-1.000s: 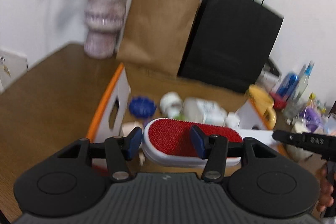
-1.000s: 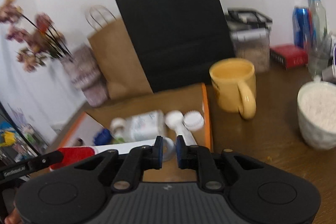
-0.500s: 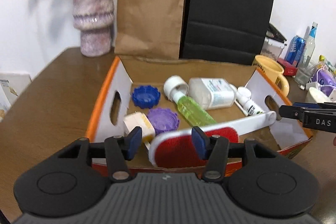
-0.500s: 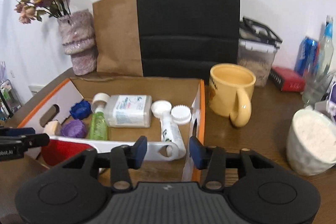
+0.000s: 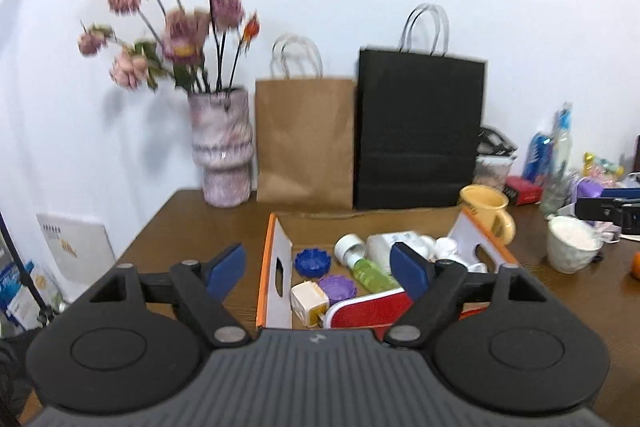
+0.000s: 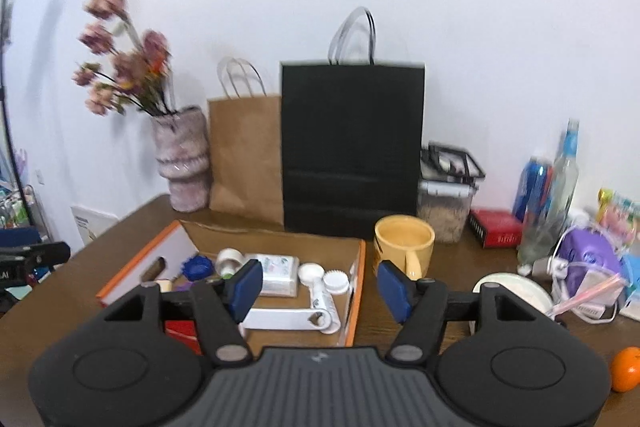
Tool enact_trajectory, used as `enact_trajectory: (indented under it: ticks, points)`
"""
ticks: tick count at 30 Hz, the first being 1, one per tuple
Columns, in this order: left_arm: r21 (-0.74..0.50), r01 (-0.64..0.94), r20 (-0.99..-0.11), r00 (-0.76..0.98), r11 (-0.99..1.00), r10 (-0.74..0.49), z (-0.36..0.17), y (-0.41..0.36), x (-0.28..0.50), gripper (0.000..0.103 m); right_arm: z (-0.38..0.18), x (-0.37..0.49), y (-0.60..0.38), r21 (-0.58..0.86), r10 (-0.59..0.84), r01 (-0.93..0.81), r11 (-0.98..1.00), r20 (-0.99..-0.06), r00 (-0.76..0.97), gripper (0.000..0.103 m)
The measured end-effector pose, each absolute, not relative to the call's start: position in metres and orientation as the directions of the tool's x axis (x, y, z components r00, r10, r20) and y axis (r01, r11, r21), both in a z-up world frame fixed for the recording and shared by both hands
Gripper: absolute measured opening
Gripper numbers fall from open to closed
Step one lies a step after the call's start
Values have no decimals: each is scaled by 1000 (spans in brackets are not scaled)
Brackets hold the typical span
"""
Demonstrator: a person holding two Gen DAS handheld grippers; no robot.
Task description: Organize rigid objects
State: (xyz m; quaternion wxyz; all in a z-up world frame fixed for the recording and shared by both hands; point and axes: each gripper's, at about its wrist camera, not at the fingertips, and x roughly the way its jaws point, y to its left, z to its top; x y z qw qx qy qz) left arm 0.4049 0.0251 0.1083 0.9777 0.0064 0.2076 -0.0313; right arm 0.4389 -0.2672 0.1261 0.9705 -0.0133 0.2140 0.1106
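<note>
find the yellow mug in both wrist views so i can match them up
Left wrist: the yellow mug stands right of centre, just past the far right corner of the cardboard box.
Right wrist: the mug stands near centre, just right of the box's orange edge.
Shared landmark: the black paper bag behind it.

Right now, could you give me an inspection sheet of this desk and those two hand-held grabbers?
Surface: wooden table, brown.
Job's things: cardboard box holds lint brush, bottles, blue cap, purple cap.
Clutter: yellow mug, white bowl, orange, black bag, brown bag, vase.
Grippers: left gripper and right gripper, jaws open, empty.
Cables: white cord at right.
Surroundings: white wall.
</note>
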Motion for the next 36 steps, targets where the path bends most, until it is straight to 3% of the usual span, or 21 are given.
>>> enact_trajectory:
  ticks: [2,8,17,32,36]
  points:
    - [1,76,-392,917,997,-70,112,24,384,84,127,416,-265,9,227,-243,970,-386,894,75]
    - [7,78,-250,965,997,-74,113,19,307,88,122,346,-260,3,241,-249,968,-269,933,75]
    - [8,87,-123,989,996,-85,101,16,209,93,93,241,-254,28,240,-238,971,-157,958,77]
    - [27,9,-154,988,1000,-5,55,30,80,103,53,102,-235,70,256,-248,966,-158,954,83]
    - [15,-17,-140,990,1000,19,47,26,53,103,44,71,-221,-19,222,-228,973,-156,962,83]
